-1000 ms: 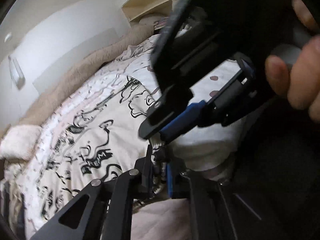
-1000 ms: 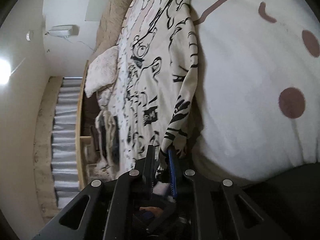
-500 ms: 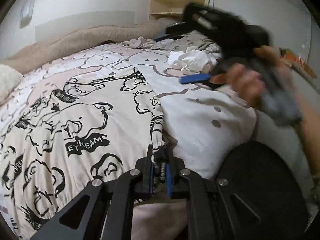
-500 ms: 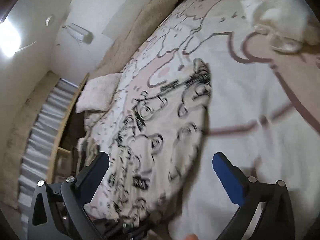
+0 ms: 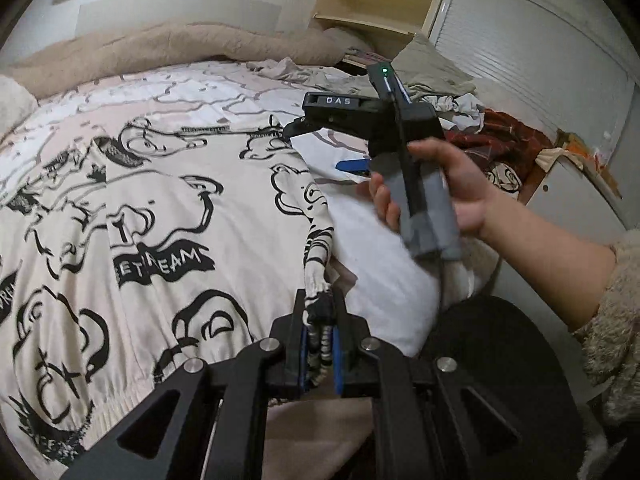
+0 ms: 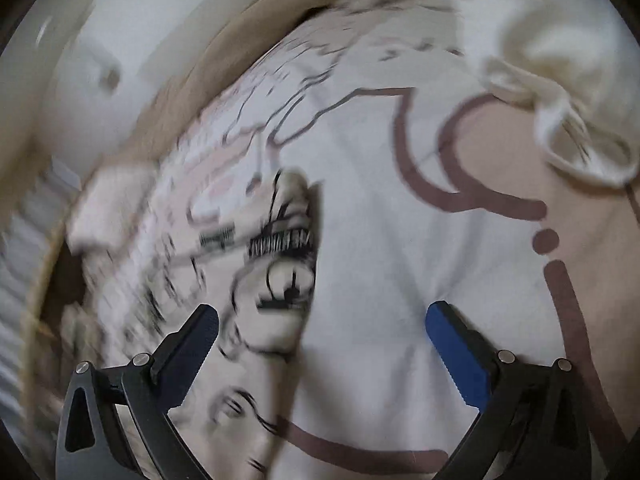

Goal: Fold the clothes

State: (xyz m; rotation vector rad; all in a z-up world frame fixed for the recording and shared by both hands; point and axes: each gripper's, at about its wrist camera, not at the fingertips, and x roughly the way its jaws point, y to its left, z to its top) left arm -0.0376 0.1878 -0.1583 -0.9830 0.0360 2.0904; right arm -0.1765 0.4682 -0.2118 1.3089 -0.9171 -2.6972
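one bed [image 5: 224,92] fills both views, covered by one white duvet with brown line drawings. on it lies one cream garment [image 5: 132,216] printed with black cartoon figures, spread flat across the near left part of the bed; in the right wrist view the same cream garment [image 6: 276,280] shows blurred, its edge between the spread fingers. one beige blanket [image 5: 172,46] is bunched along the far side, and one heap of loose clothes [image 5: 472,120] sits at the far right corner. one crumpled white cloth [image 6: 560,80] lies near the upper right of the right wrist view.

two grippers are in play. the left gripper [image 5: 319,340] has its jaws nearly together, pinching the striped cuff of the garment at the bed's near edge. the right gripper [image 6: 320,320], held in the person's right hand [image 5: 444,188], has its jaws spread wide with nothing clamped.

a second ago the right jaws were pinched on the same cuff beside the left ones; they have since let go and swung away over the duvet, while the left grip has stayed.
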